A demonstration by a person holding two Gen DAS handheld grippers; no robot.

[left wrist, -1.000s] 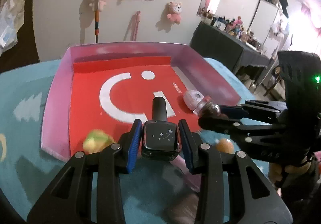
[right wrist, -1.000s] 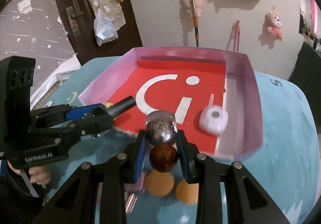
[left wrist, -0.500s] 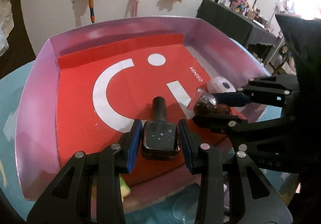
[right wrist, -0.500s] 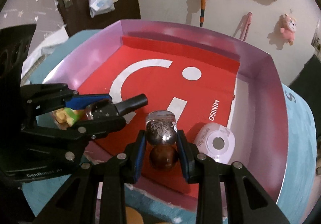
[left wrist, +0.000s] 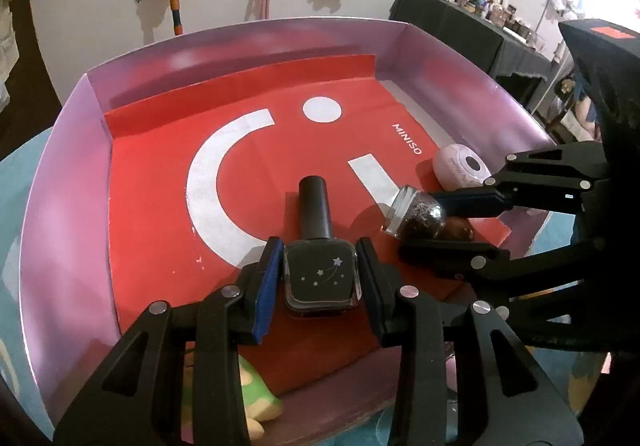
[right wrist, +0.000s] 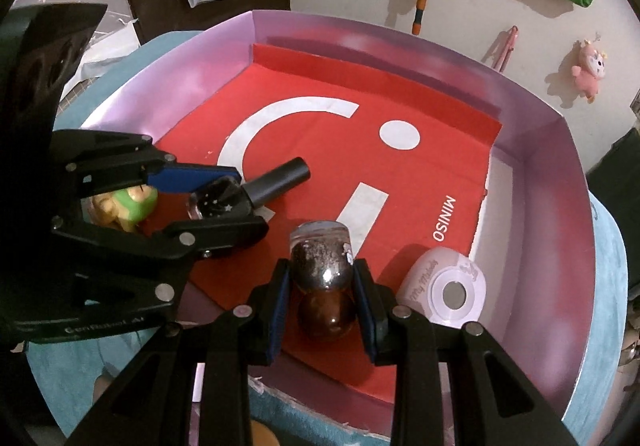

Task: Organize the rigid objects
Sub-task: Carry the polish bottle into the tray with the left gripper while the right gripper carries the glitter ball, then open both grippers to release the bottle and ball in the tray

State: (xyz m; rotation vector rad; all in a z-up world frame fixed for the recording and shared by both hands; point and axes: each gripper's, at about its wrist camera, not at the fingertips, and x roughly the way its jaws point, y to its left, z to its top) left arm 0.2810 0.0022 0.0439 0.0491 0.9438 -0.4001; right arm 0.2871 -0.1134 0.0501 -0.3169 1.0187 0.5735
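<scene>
My left gripper [left wrist: 319, 266] is shut on a dark square nail-polish bottle [left wrist: 320, 278] with star marks and a black cap, held low over the near part of the pink box's red floor [left wrist: 160, 206]. The same bottle [right wrist: 224, 198] shows at the left of the right wrist view, between the left gripper's fingers. My right gripper [right wrist: 322, 286] is shut on a small glass bottle of dark glitter [right wrist: 320, 258] with a brown round cap, its mouth pointing into the box. That glitter bottle [left wrist: 416, 216] appears at the right of the left wrist view.
The shallow pink box [right wrist: 560, 206] with a red paper liner lies on a teal cloth. A pale pink round case [right wrist: 446, 292] rests in its near right corner. A green and yellow soft toy [left wrist: 256, 398] sits just outside the near wall. Plush toys hang on the far wall.
Both grippers have come forward and down over the box's floor with their bottles still held. The box now fills both views; the orange discs in front of it have dropped out of sight.
</scene>
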